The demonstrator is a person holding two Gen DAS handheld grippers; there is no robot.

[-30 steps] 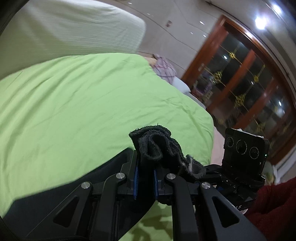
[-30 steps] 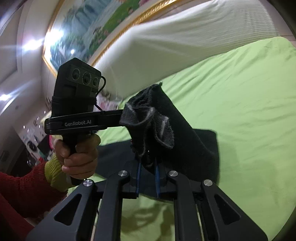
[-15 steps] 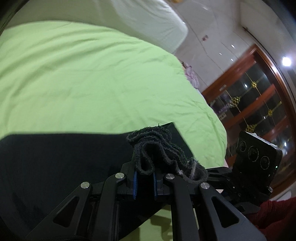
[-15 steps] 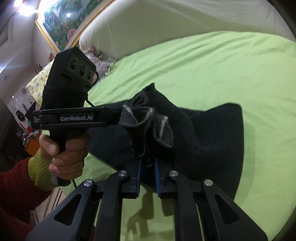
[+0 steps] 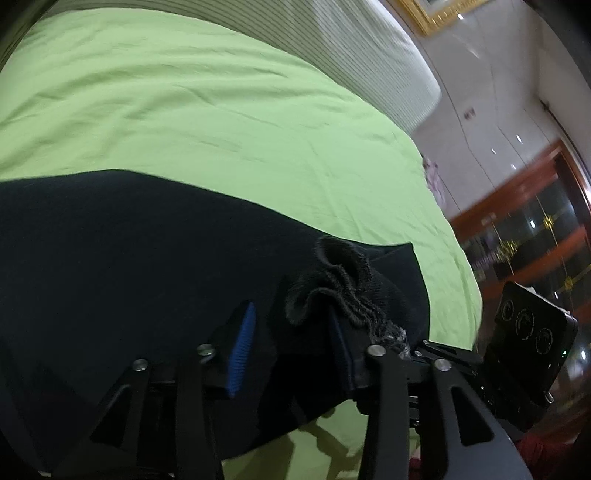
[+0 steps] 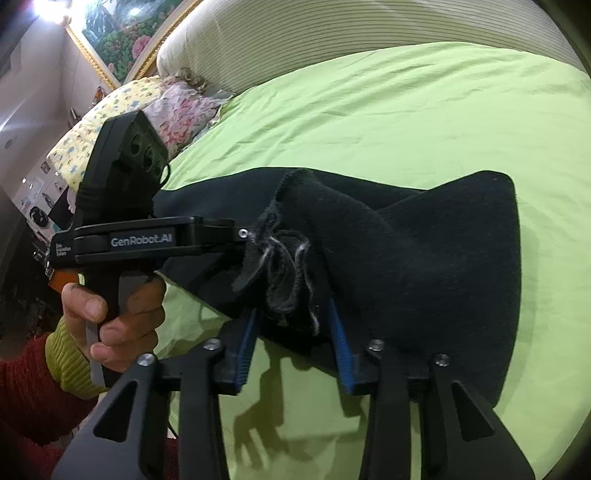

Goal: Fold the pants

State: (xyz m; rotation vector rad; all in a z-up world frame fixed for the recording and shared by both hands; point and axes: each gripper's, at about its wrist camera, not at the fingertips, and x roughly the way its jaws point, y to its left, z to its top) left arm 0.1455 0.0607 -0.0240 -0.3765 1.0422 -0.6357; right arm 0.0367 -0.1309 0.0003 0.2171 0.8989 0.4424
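Note:
The black pants [image 5: 122,258] lie folded over on the green bedsheet [image 5: 207,110]. My left gripper [image 5: 291,325] is open, with a bunched hem edge [image 5: 340,280] resting loose between its blue pads. In the right wrist view the pants [image 6: 443,258] spread across the green bedsheet [image 6: 406,110]. My right gripper [image 6: 295,325] is open too, with the frayed hem bunch [image 6: 288,266] lying between its blue pads. The left gripper [image 6: 236,236] shows there side-on, held by a hand, its tip against the same bunch.
A white striped headboard [image 6: 332,33] runs along the bed's far side. Floral pillows [image 6: 173,107] lie at the left of the right wrist view. A wooden glass-door cabinet [image 5: 535,221] stands beyond the bed's edge. The right gripper's camera block [image 5: 528,332] sits close on the left gripper's right.
Both grippers have lowered toward the bed and opened, letting go of the hem bunches. The pants now lie spread on the sheet.

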